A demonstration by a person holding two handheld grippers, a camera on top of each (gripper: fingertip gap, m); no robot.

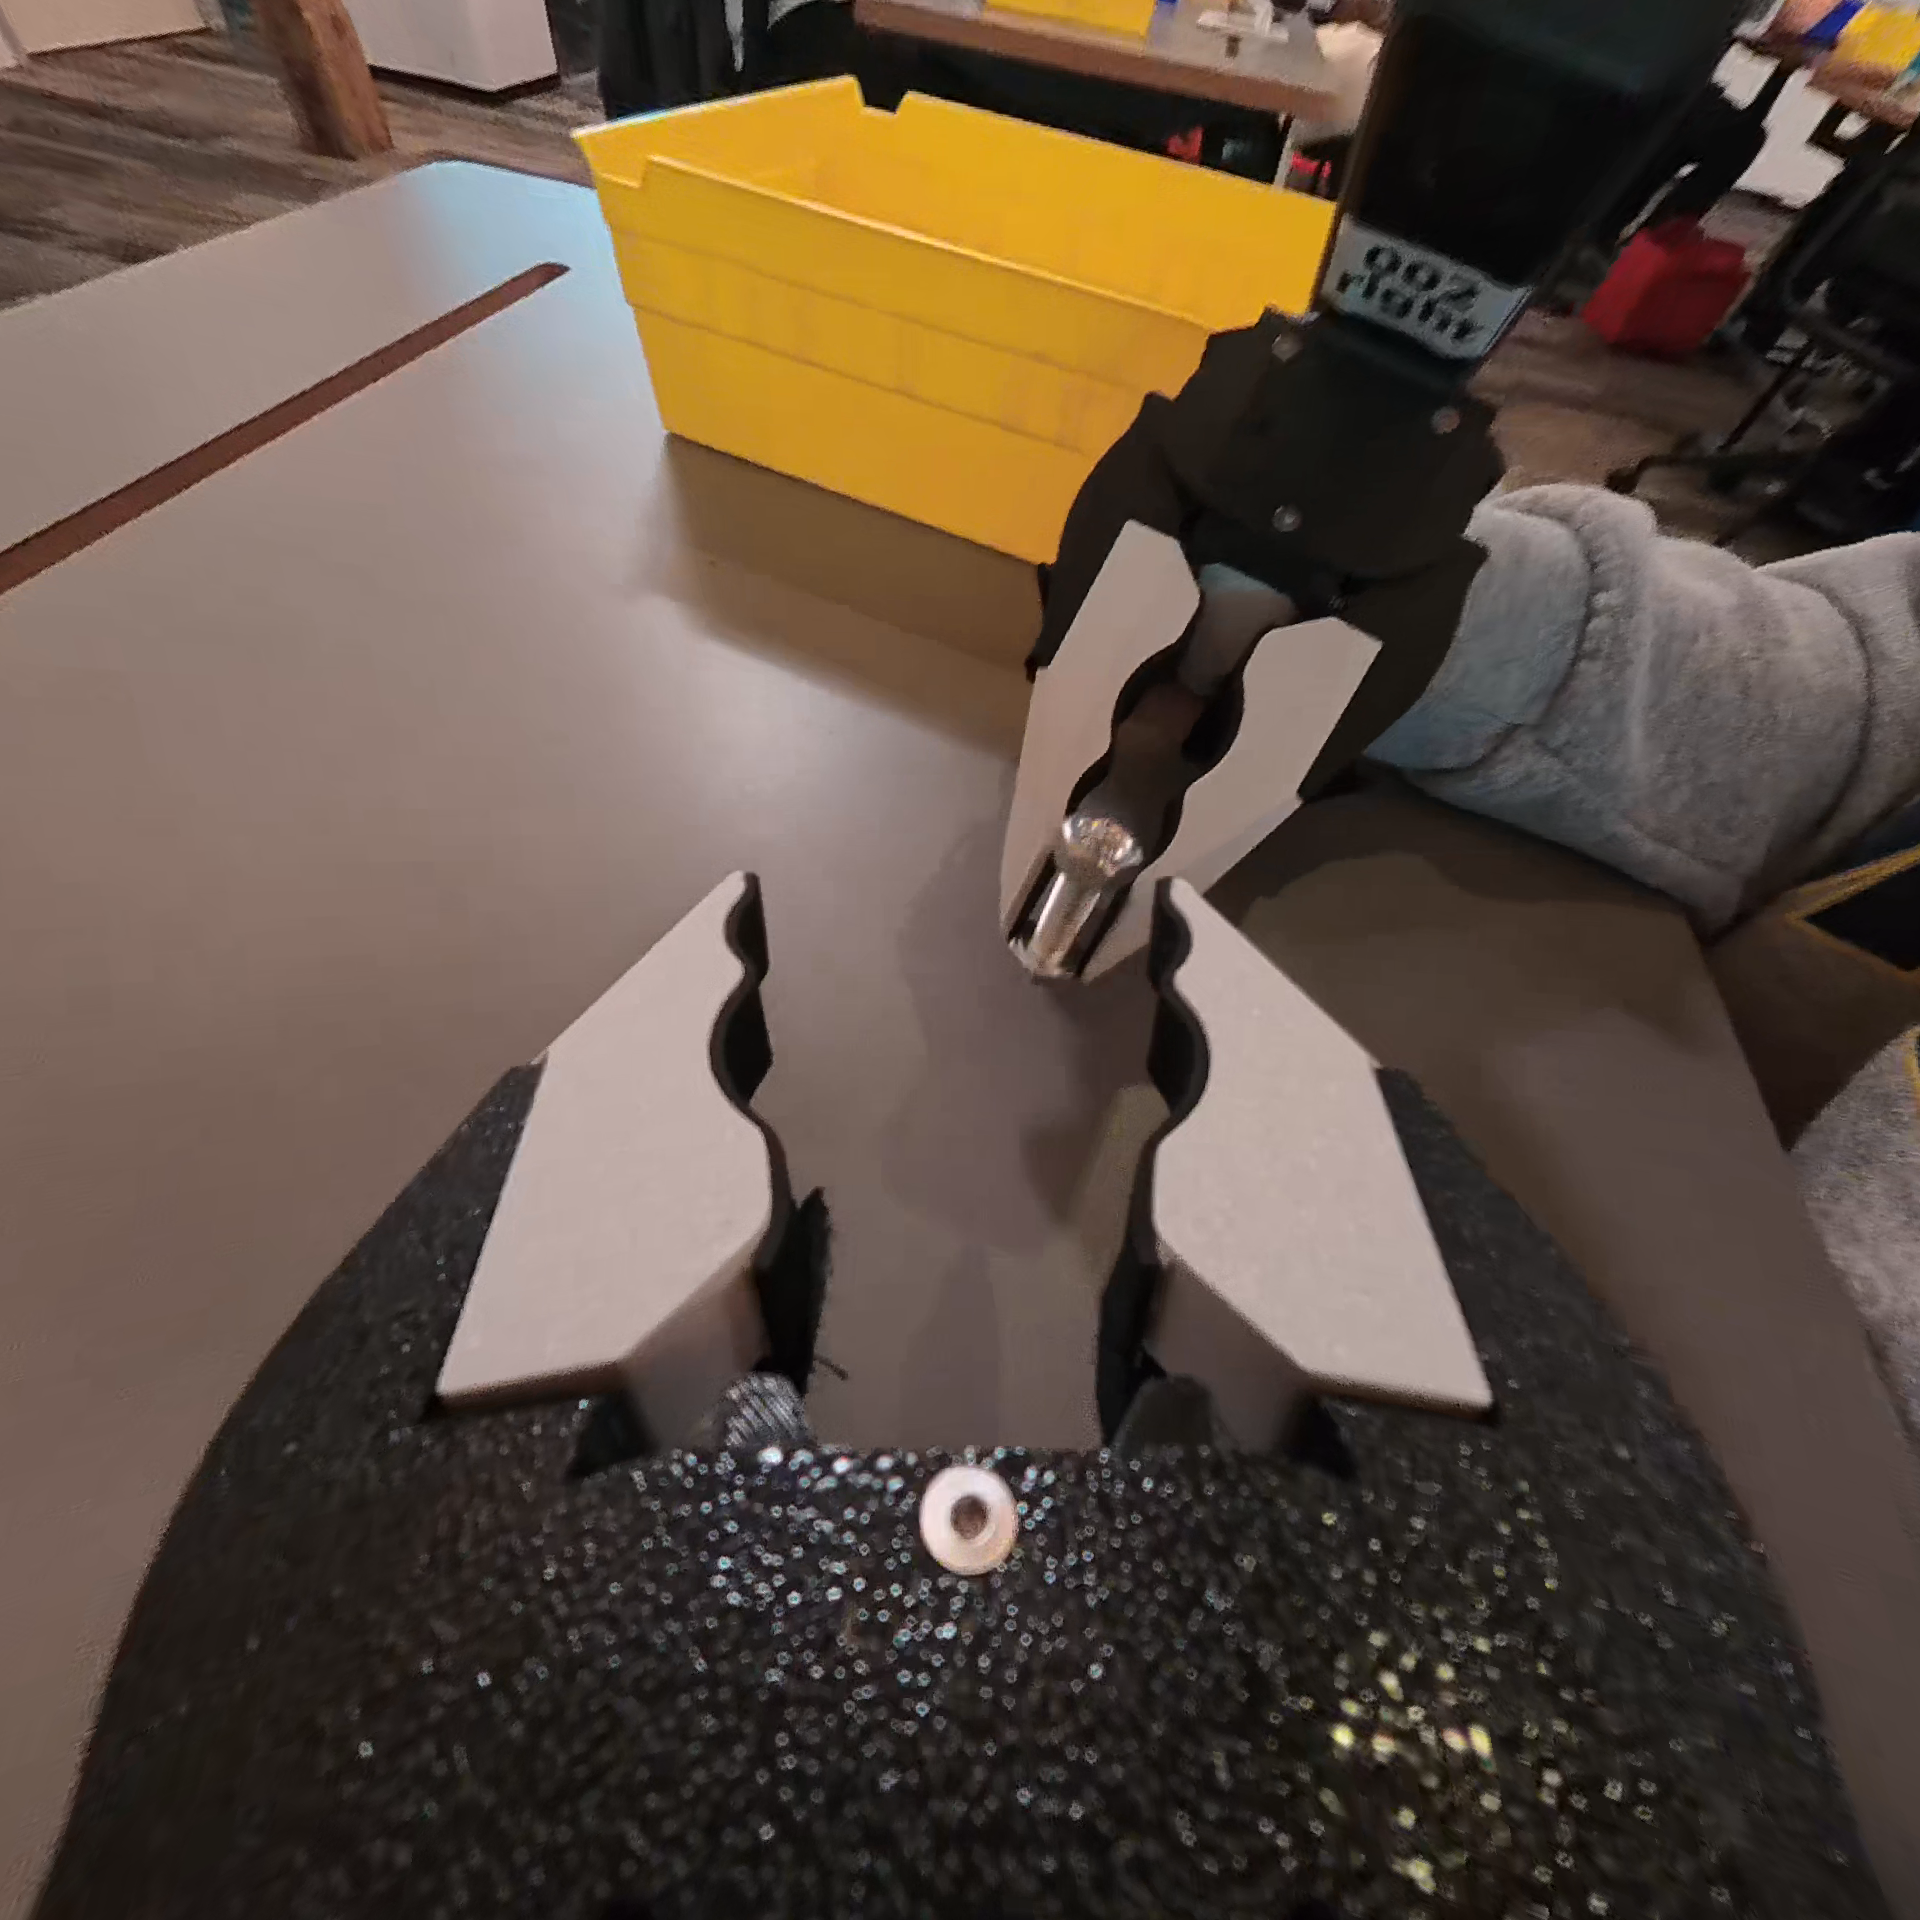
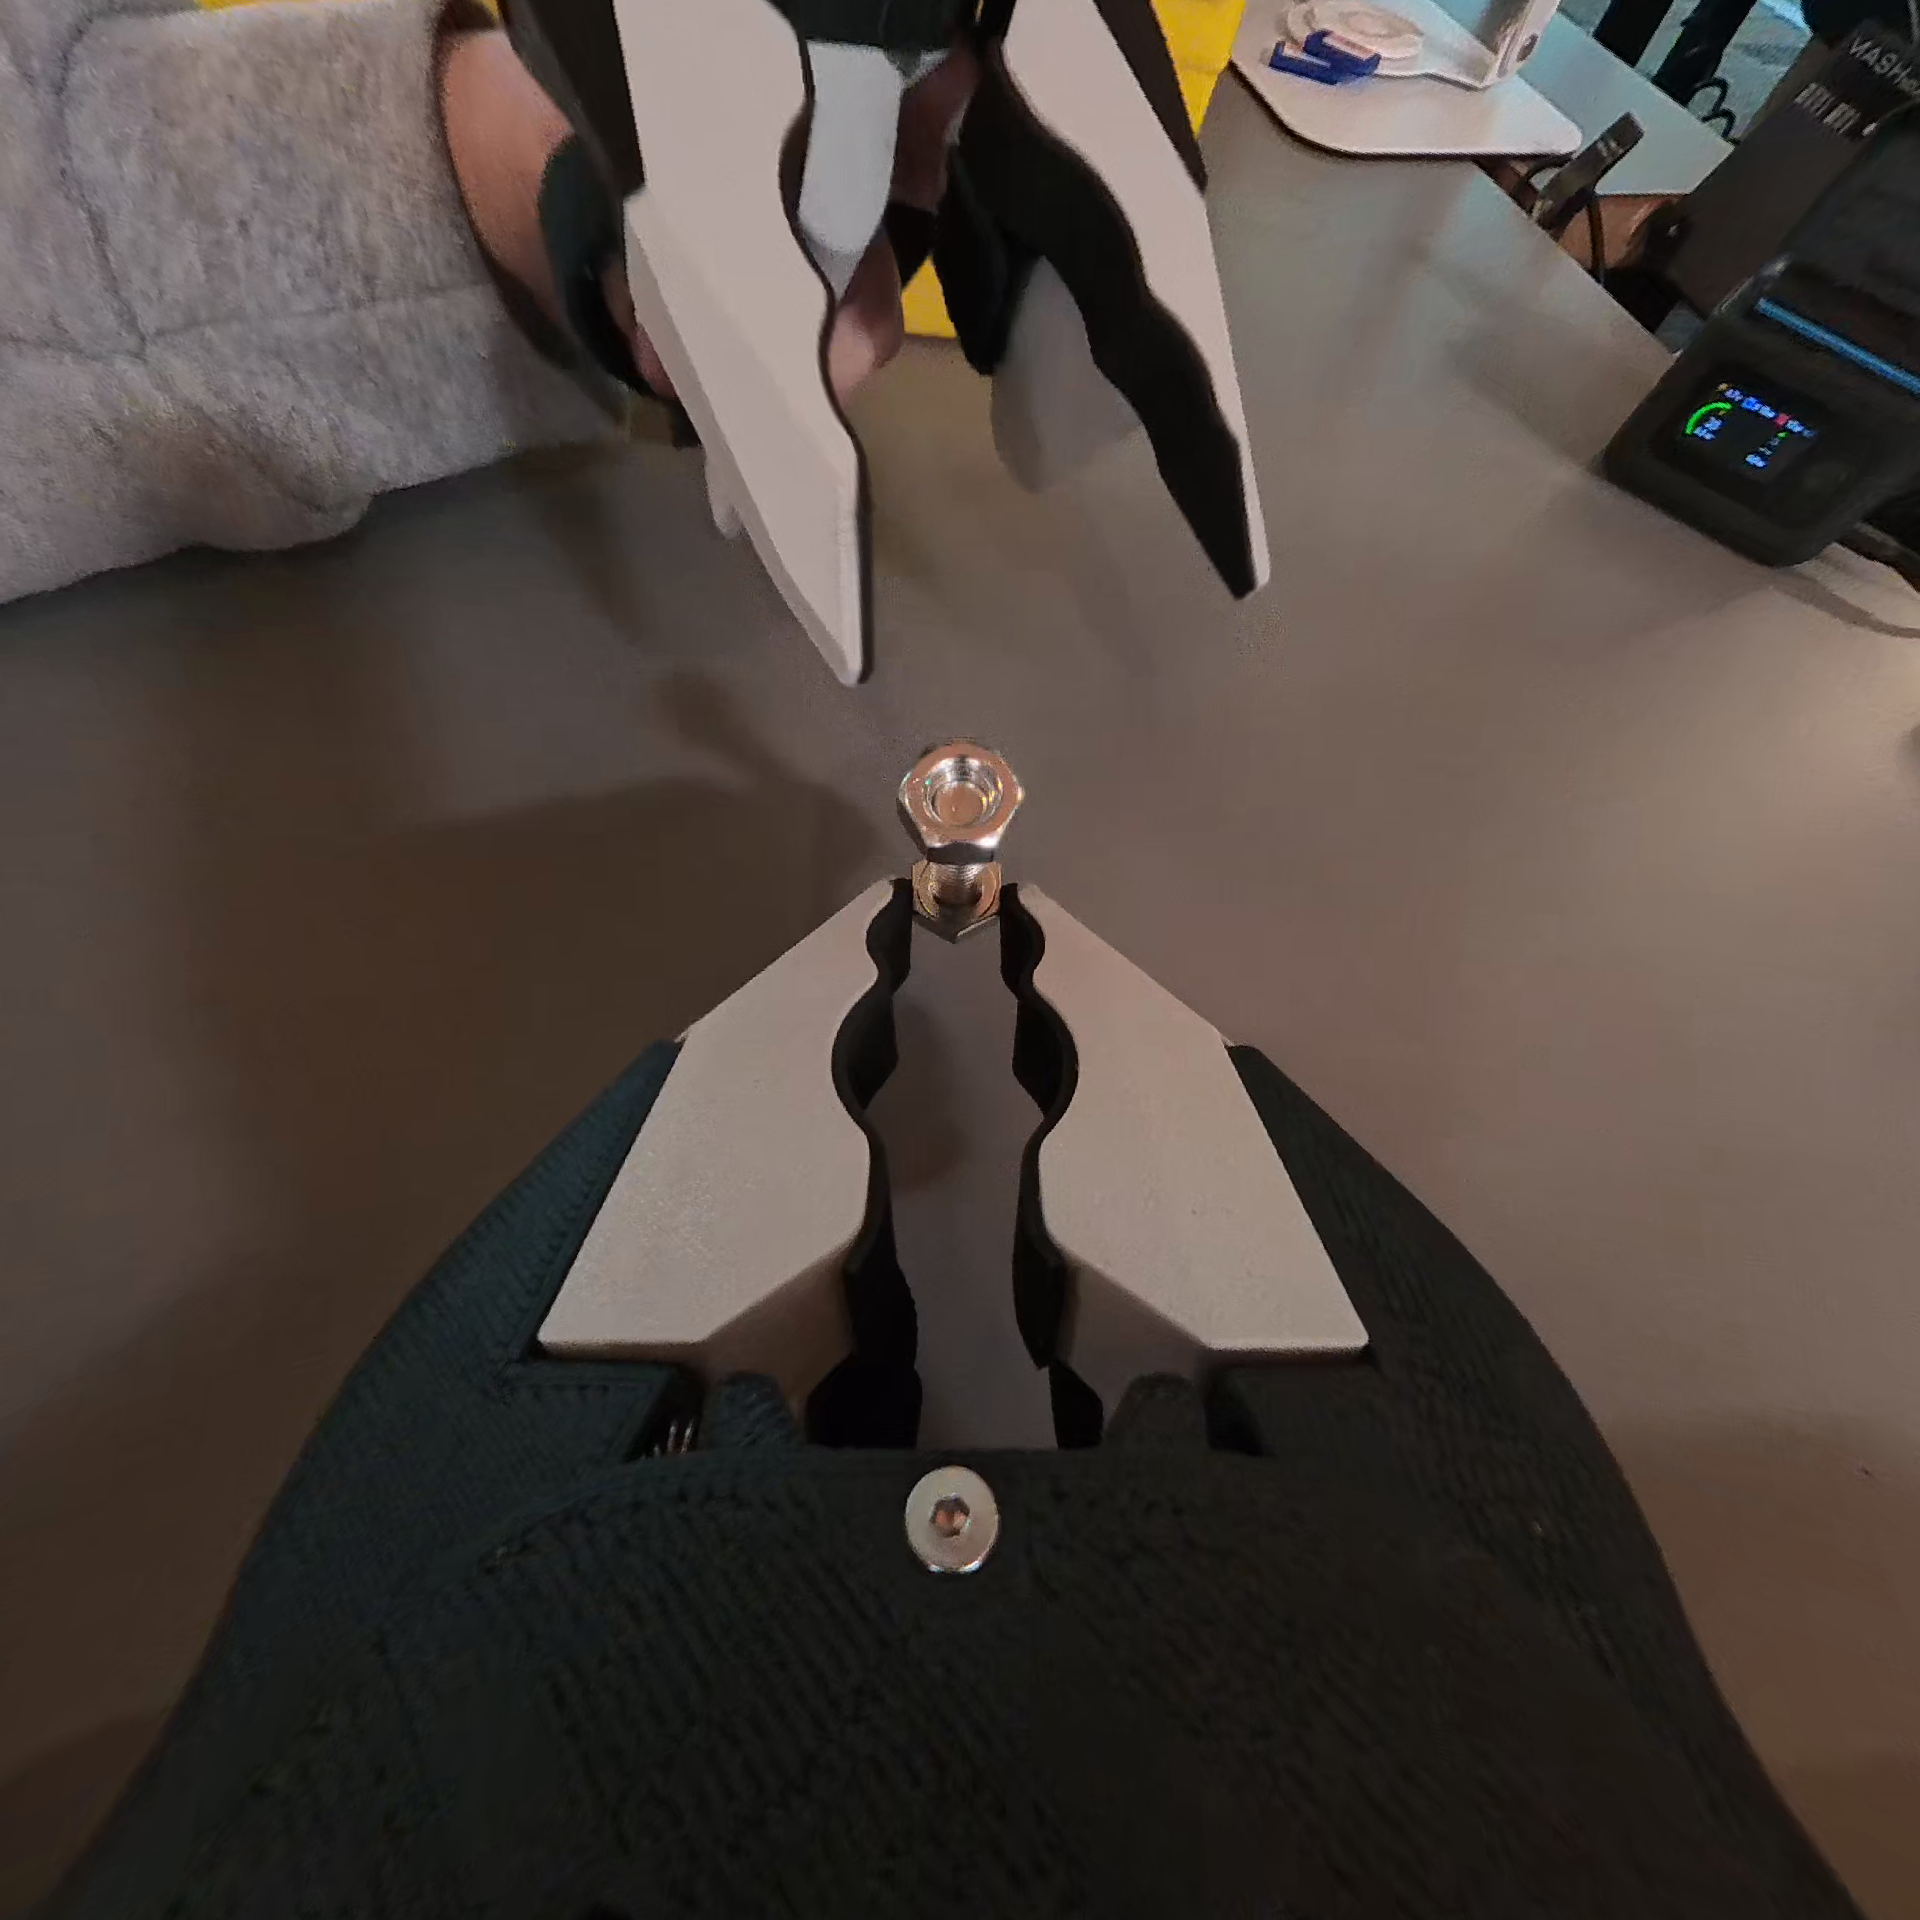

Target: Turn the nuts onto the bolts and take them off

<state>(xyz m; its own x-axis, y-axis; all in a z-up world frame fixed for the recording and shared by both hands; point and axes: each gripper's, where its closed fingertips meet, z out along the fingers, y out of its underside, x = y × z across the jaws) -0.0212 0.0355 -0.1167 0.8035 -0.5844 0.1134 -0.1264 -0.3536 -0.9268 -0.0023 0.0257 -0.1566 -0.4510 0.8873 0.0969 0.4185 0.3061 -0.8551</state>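
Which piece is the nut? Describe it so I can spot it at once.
Start at the grey table and find the right claw shut on a bolt that points toward the open left claw. The nut is the shiny hexagonal ring at the bolt's far end, wider than the threaded shaft behind it.

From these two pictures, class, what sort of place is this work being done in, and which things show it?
Probably a workshop or lab. A yellow parts bin stands on a plain grey worktable, a small black device with a lit screen sits at the table's edge, and more cluttered benches fill the background.
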